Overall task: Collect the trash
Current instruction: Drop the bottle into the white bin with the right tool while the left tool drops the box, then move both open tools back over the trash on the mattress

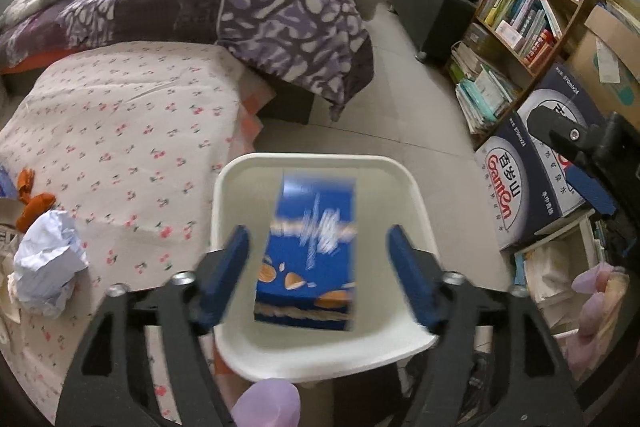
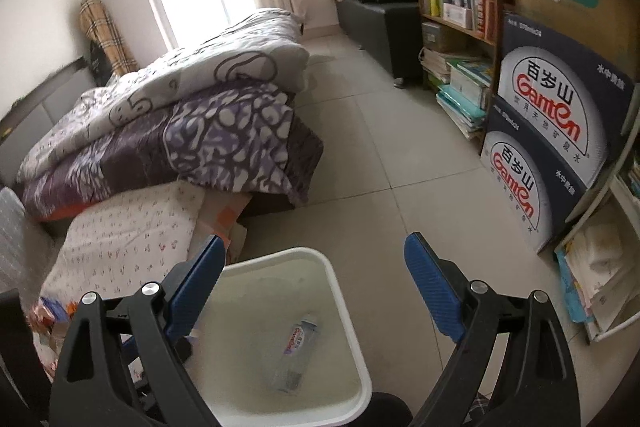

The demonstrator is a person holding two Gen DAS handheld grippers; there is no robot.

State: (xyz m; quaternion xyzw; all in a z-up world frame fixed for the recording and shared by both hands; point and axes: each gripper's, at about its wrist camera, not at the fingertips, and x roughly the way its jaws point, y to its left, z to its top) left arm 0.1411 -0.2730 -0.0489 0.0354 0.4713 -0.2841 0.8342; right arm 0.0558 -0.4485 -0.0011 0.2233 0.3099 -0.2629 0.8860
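Observation:
My left gripper (image 1: 318,267) is open above the white bin (image 1: 420,223). A blue snack box (image 1: 310,255), blurred by motion, hangs free between its fingers over the bin's mouth, touching neither pad. My right gripper (image 2: 314,287) is open and empty above the same white bin (image 2: 344,291), where a clear plastic bottle (image 2: 298,357) lies on the bottom. A crumpled pale-blue paper ball (image 1: 48,267) and orange peel scraps (image 1: 34,203) lie on the bed at the left. The right gripper also shows at the right edge of the left wrist view (image 1: 580,163).
The bed with a cherry-print sheet (image 1: 120,155) and piled purple duvet (image 1: 240,11) is on the left. A bookshelf (image 1: 532,15) and stacked Ganten water cartons (image 2: 548,131) stand on the right. Tiled floor (image 2: 380,155) runs between them.

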